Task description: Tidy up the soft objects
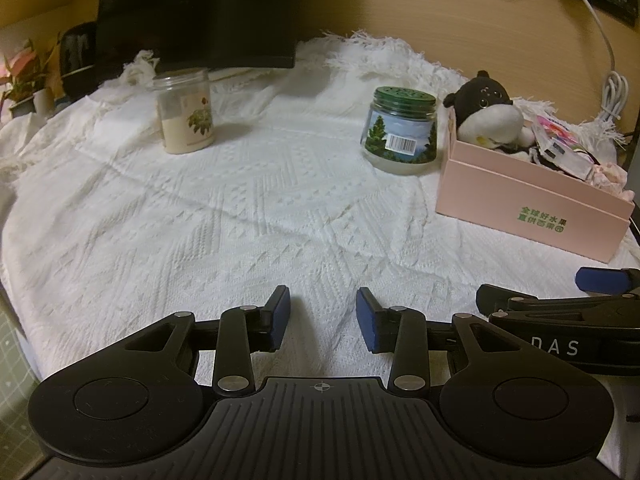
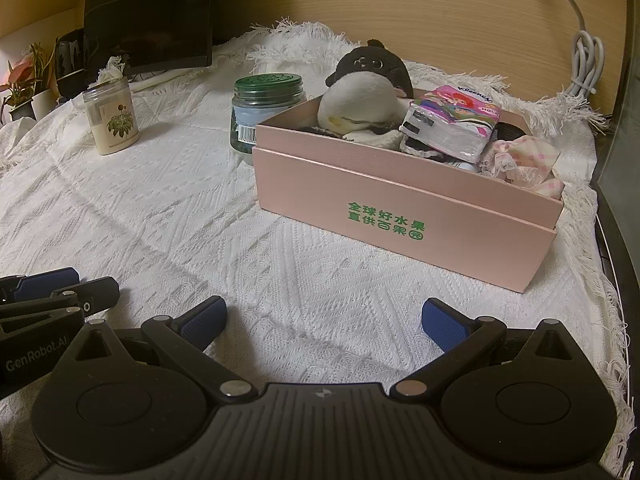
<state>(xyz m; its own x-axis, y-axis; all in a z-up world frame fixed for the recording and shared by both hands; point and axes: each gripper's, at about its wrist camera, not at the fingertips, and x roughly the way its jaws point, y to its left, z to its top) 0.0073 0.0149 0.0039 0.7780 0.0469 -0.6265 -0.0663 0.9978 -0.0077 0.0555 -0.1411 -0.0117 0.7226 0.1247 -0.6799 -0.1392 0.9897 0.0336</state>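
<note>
A pink cardboard box (image 2: 400, 208) with green print stands on the white knitted cloth (image 2: 160, 200). Inside it sit a black-and-white plush toy (image 2: 364, 92), a pack of tissues (image 2: 452, 124) and a pink checked cloth (image 2: 524, 160). The left wrist view shows the same box (image 1: 532, 208) at the right, with the plush toy (image 1: 488, 116) in it. My left gripper (image 1: 323, 318) hovers low over the cloth, jaws partly apart, nothing between them. My right gripper (image 2: 324, 320) stands wide open and empty in front of the box.
A cream jar with a flower label (image 1: 186, 114) and a green-lidded jar (image 1: 400, 128) stand on the cloth. A black monitor base (image 1: 200, 12) is at the back, potted plants (image 1: 24, 80) at far left, a white cable (image 1: 608, 88) at right.
</note>
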